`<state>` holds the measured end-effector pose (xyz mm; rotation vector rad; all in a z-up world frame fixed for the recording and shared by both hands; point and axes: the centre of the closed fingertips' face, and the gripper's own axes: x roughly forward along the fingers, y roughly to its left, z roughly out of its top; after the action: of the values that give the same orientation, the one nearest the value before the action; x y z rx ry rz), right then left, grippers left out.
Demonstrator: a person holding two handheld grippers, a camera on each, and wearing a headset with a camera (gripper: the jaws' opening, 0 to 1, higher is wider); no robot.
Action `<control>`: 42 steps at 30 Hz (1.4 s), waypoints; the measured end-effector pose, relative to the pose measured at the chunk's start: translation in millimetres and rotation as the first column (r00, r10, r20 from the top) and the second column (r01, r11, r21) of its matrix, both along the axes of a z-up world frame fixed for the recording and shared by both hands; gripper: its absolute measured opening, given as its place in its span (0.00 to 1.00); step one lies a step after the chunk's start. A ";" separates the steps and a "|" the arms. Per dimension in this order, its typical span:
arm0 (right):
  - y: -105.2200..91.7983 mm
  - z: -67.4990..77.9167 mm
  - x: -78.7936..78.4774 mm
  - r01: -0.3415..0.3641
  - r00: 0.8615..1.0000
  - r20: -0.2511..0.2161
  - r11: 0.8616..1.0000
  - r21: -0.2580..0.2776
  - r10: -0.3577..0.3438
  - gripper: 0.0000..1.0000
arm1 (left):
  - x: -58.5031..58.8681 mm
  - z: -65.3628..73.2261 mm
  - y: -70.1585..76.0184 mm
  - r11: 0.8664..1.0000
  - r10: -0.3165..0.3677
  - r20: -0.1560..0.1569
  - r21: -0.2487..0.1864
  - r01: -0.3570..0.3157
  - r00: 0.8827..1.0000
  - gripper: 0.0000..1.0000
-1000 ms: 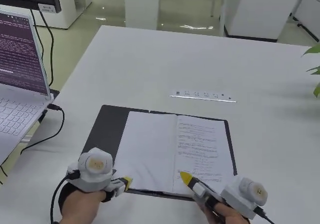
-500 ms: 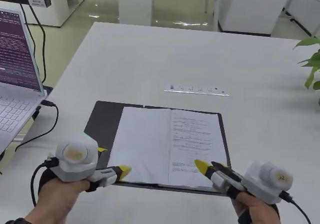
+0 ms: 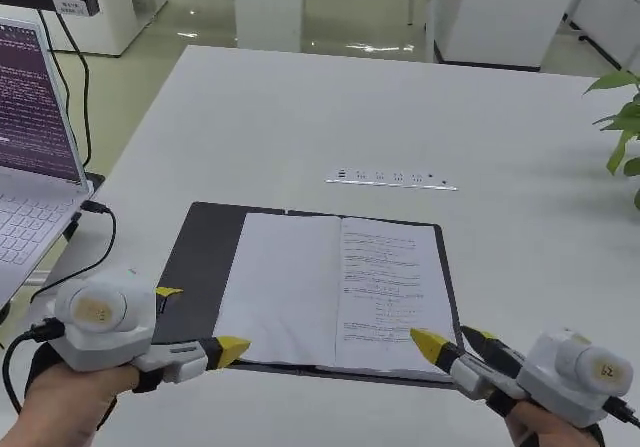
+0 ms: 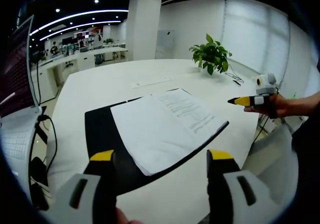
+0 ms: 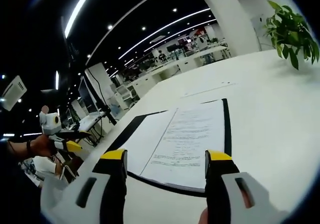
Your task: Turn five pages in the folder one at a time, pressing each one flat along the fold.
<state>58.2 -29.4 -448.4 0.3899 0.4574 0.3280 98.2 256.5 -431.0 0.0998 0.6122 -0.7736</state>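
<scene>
A black folder (image 3: pixel 200 252) lies open on the white table, with a blank page (image 3: pixel 285 287) on its left and a printed page (image 3: pixel 392 282) on its right, both lying flat. My left gripper (image 3: pixel 200 319) hovers open at the folder's near left corner, holding nothing. My right gripper (image 3: pixel 454 340) is open and empty just off the near right corner. In the left gripper view the folder (image 4: pixel 102 129) lies past my left gripper (image 4: pixel 161 156). The right gripper view looks between the open jaws of my right gripper (image 5: pixel 166 155) at the printed page (image 5: pixel 195 134).
An open laptop (image 3: pixel 30 167) with a black cable (image 3: pixel 95 252) stands at the left table edge. A white power strip (image 3: pixel 392 179) lies beyond the folder. A green plant (image 3: pixel 620 117) stands at the right edge. The floor starts beyond the table's far edge.
Both grippers have drawn back and outward off the folder's near edge. The right gripper's jaws, close together over the printed page a second ago, now stand apart. The pages lie as before.
</scene>
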 end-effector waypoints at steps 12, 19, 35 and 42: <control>-15.9 -4.3 -25.3 0.023 1.000 -0.012 1.000 0.002 -0.023 0.68 | -17.9 -12.5 2.9 0.999 0.035 -0.021 0.018 -0.034 0.999 0.79; -29.0 -6.1 -33.4 0.037 0.999 -0.021 0.999 0.004 -0.037 0.69 | -21.4 -15.8 -6.7 0.999 0.036 -0.030 0.023 -0.035 0.999 0.80; -51.9 -12.3 -37.5 0.082 0.996 -0.033 0.996 0.016 -0.082 0.69 | -19.7 -25.6 -79.4 0.993 -0.107 -0.053 0.045 0.109 0.993 0.75; -67.7 -18.8 -44.7 0.115 0.992 -0.047 0.993 0.022 -0.114 0.69 | -16.0 -35.8 -114.1 0.985 -0.161 -0.066 0.046 0.164 0.985 0.74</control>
<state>13.5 -97.1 -467.2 0.4462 0.4741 0.2139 82.2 142.4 -466.8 0.1751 0.6888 -0.9216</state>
